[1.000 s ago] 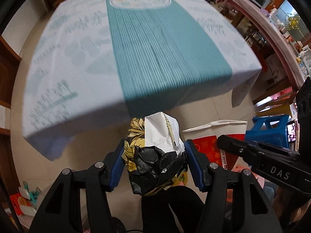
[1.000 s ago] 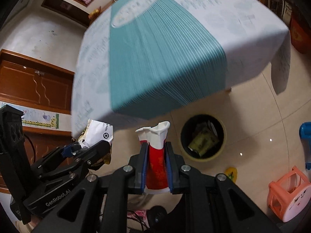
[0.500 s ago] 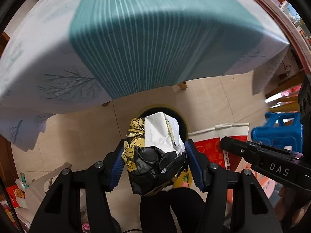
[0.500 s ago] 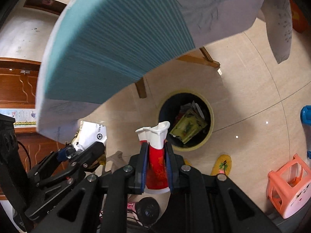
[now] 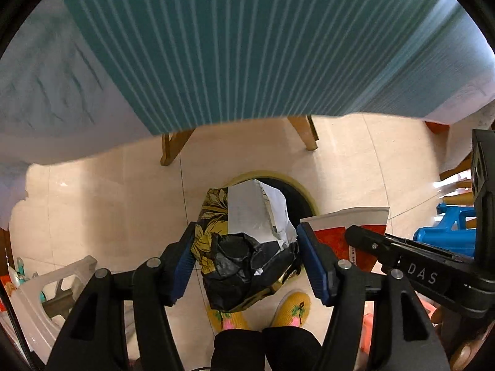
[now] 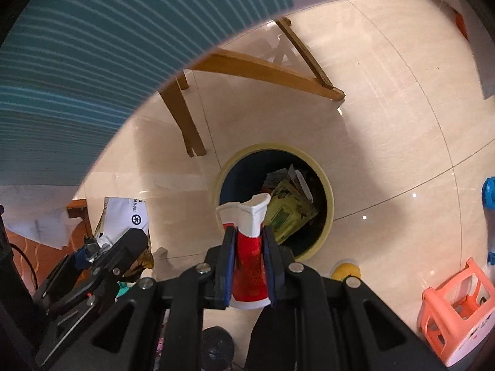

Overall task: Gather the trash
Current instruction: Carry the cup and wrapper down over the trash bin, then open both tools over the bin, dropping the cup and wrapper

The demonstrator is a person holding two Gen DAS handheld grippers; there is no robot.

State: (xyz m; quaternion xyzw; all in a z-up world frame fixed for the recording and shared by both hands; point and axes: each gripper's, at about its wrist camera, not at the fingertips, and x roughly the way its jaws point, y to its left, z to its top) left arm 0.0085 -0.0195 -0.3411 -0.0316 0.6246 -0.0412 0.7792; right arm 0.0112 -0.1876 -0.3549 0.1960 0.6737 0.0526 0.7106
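- White plastic step stool (image 5: 46, 290): stands on the beige tiled floor (image 5: 102, 204) at the far left of the left wrist view.
- Left gripper (image 5: 247, 262): black, with blue ribbed pads (image 5: 182, 262); its jaws are opening around a crumpled wad of black, white and yellow-flowered wrapper (image 5: 247, 241). The left pad looks clear of the wad, while the right pad (image 5: 312, 262) lies against its torn white edge. Seen from the right wrist, the same gripper (image 6: 102, 247) carries the wad (image 6: 123, 219) low over the floor.
- Teal-striped cloth with white borders (image 5: 247, 40): hangs from the tabletop and fills the top of both views; wooden legs (image 5: 173, 147) show beneath it.
- Round bin with a pale yellow rim (image 6: 329, 210): stands on the floor below both grippers and contains yellow and green packets (image 6: 287, 210). In the left wrist view its rim (image 5: 306, 198) shows just behind the wad.
- Right gripper (image 6: 249, 266): jaws pressed on a flattened red-and-white paper cup (image 6: 250, 247), whose white mouth points toward the bin opening. From the left wrist, the cup (image 5: 346, 232) appears beside the wad.
- Person's yellow patterned slippers (image 5: 290, 309): on the floor near the bin.
- Blue stool (image 5: 445, 235) and coral plastic stool (image 6: 454, 306): at the right.
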